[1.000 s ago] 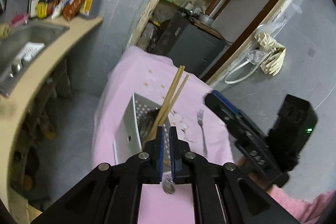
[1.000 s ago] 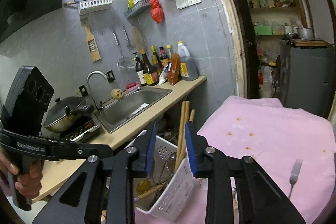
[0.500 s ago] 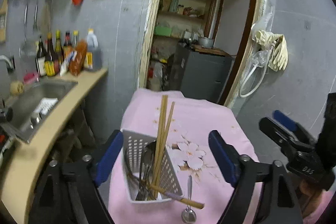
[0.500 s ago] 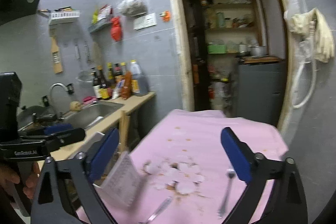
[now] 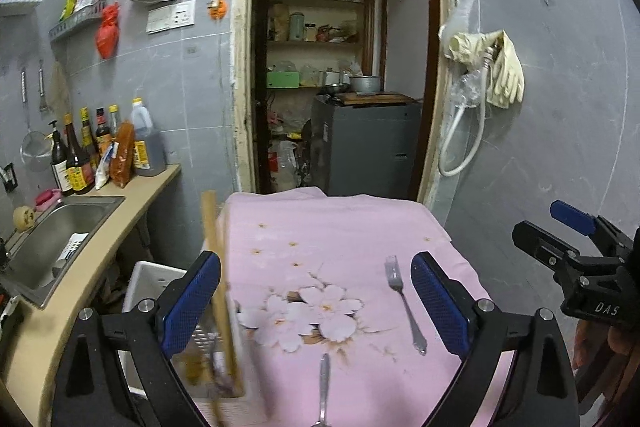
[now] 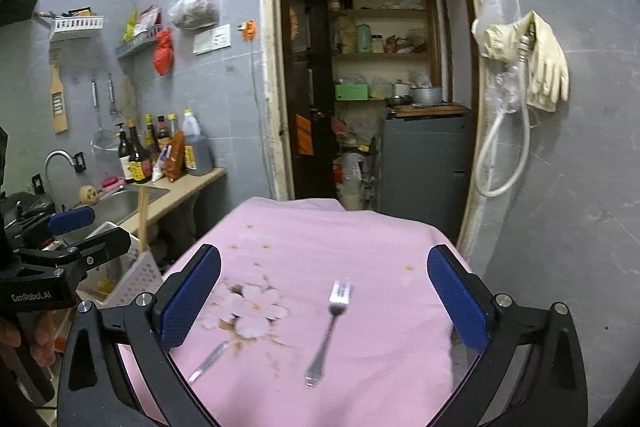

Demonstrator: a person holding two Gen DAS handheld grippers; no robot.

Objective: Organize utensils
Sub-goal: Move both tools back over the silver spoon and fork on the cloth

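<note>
Left wrist view. The left gripper [image 5: 316, 301] has its jaws spread wide and opening, with nothing between the pads. The fork [image 5: 403, 303] lies flat on the pink cloth [image 5: 340, 227], tines away from the camera, just inside the right pad. A spoon [image 5: 323, 383] lies nearer the camera, handle pointing away; its bowl is cut off at the lower edge. The white basket [image 5: 150, 283] stands at the cloth's left edge behind the left finger, with chopsticks [image 5: 218, 287] upright in it. What else it holds is blurred and probably cutlery. The right gripper [image 5: 560, 239] shows at the far right, beyond the cloth edge.

Right wrist view. The right gripper [image 6: 324, 301] is open wide and opening, empty. The fork [image 6: 330, 327] lies about midway between its pads, so this hand is the better placed for it. The spoon [image 6: 208, 361] lies to the lower left, near the left pad. The basket [image 6: 138, 277] is at the left, behind the left gripper [image 6: 86, 231].

Procedure for the step in hand, taking the fork:
- Lower the pads on either side of the handle, across its length.
- Close near mid-handle; the metal is thin and flat, so the pads must reach the cloth.
- Avoid pinching the cloth, which may lift with the fork.
- Carry it to the basket and enter it clear of the chopsticks.

Surroundings: a small kitchen with grey tiled walls. A counter [image 5: 132, 195] with a sink [image 5: 52, 239] and bottles [image 5: 80, 155] stands at the left. An open doorway [image 5: 332, 67] leads to a pantry. Rubber gloves [image 5: 496, 67] hang at the right.
</note>
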